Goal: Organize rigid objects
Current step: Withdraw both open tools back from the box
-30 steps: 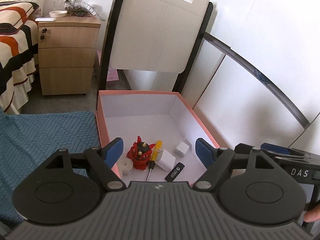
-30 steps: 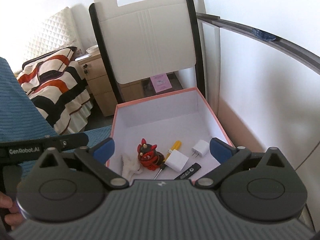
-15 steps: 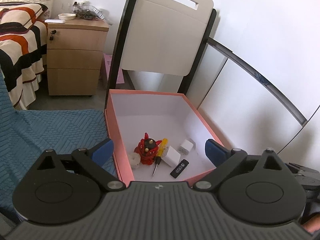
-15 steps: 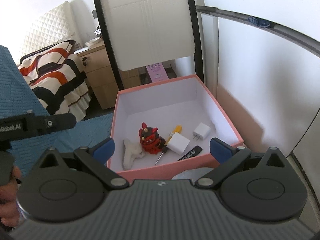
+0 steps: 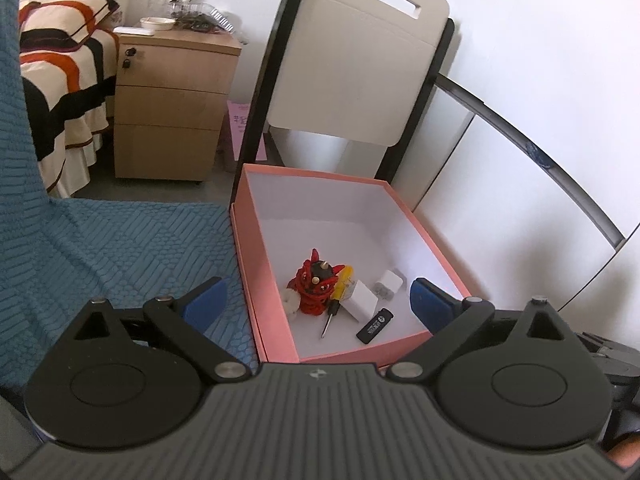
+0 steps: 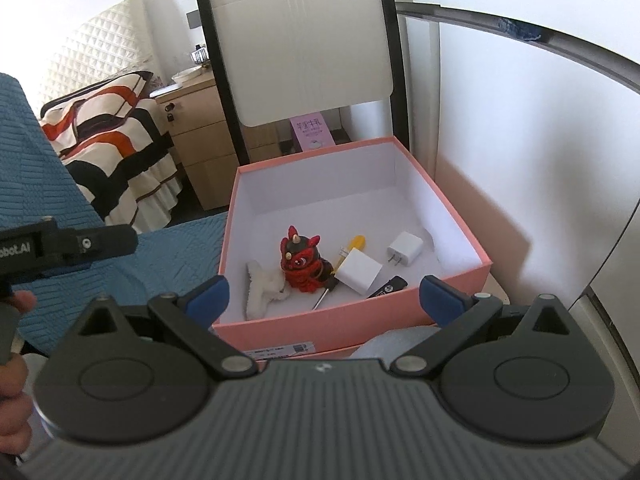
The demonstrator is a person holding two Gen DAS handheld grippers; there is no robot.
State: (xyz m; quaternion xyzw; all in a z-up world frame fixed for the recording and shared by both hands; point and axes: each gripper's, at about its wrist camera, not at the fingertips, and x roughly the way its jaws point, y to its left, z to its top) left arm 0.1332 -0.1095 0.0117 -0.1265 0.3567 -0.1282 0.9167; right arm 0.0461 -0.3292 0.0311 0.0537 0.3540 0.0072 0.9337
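The left gripper (image 5: 316, 300) has just been opening and now stands with jaws spread wide, nothing between the pads. The right gripper (image 6: 324, 300) is likewise spread wide and empty. Both hang just short of the near rim of the pink box (image 6: 460, 216), which sits beside a blue quilted cover (image 5: 120, 240) at its 9 o'clock.

Contents lie clustered in the near half of the white box floor. Red figurine (image 6: 302, 260) stands upright near centre. White fuzzy piece (image 6: 262, 284) lies at its 9 o'clock, close beside it. Yellow-handled screwdriver (image 6: 340, 266) lies at its 3 o'clock, partly covered by a white block (image 6: 358, 270). White plug adapter (image 6: 404, 248) sits at 2 o'clock of the block, apart from it. Black stick (image 6: 388, 286) lies at the block's 5 o'clock, near the front wall.

A hand (image 6: 12, 360) holding the other gripper's handle shows at 9 o'clock in the right wrist view
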